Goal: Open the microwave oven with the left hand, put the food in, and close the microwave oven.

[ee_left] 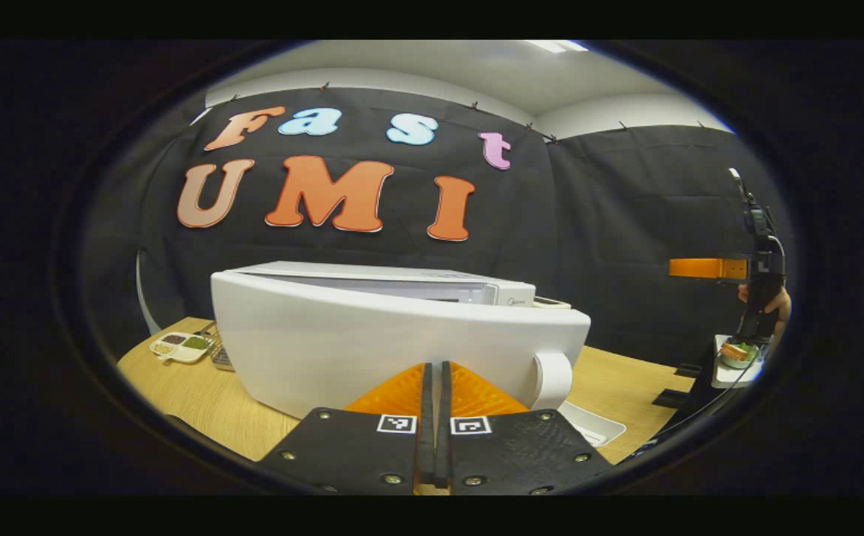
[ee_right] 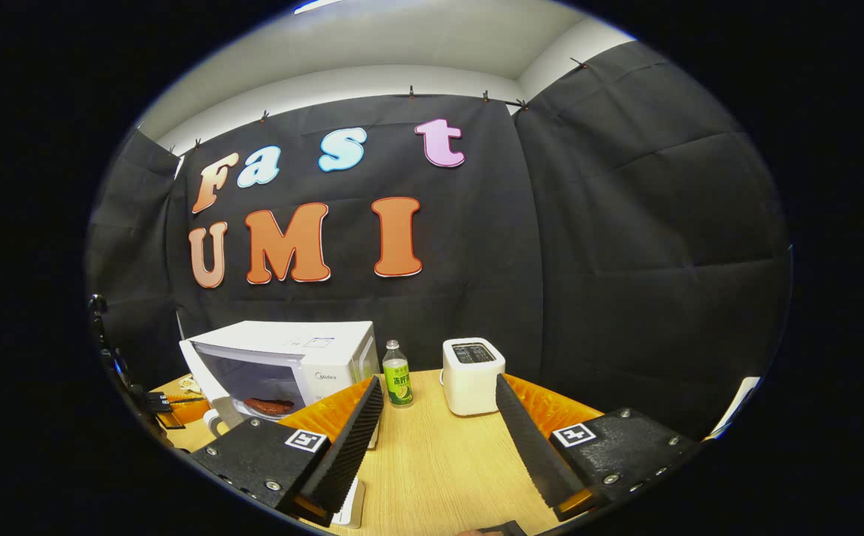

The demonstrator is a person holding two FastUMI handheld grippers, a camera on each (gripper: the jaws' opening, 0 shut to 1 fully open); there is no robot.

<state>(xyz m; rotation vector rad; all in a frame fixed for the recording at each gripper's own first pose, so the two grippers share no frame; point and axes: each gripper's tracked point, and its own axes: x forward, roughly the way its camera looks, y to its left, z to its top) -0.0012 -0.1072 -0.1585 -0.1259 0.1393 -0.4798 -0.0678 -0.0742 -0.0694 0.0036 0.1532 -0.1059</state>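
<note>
Left gripper view: fingers [ee_left: 436, 394] pressed together, empty, against the swung-out microwave door [ee_left: 395, 350] at frame centre. Right gripper view: fingers [ee_right: 439, 432] spread wide, empty; food [ee_right: 270, 406] lies inside the open microwave [ee_right: 305, 357], lower left. Judged step: closing; next, push the door flush.

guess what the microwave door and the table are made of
Microwave door: probably glossy white plastic, going by its smooth curved face and soft sheen. Table: looks like light wood or wood-look laminate, matte, with faint straight grain lines; which of the two is unclear.
</note>
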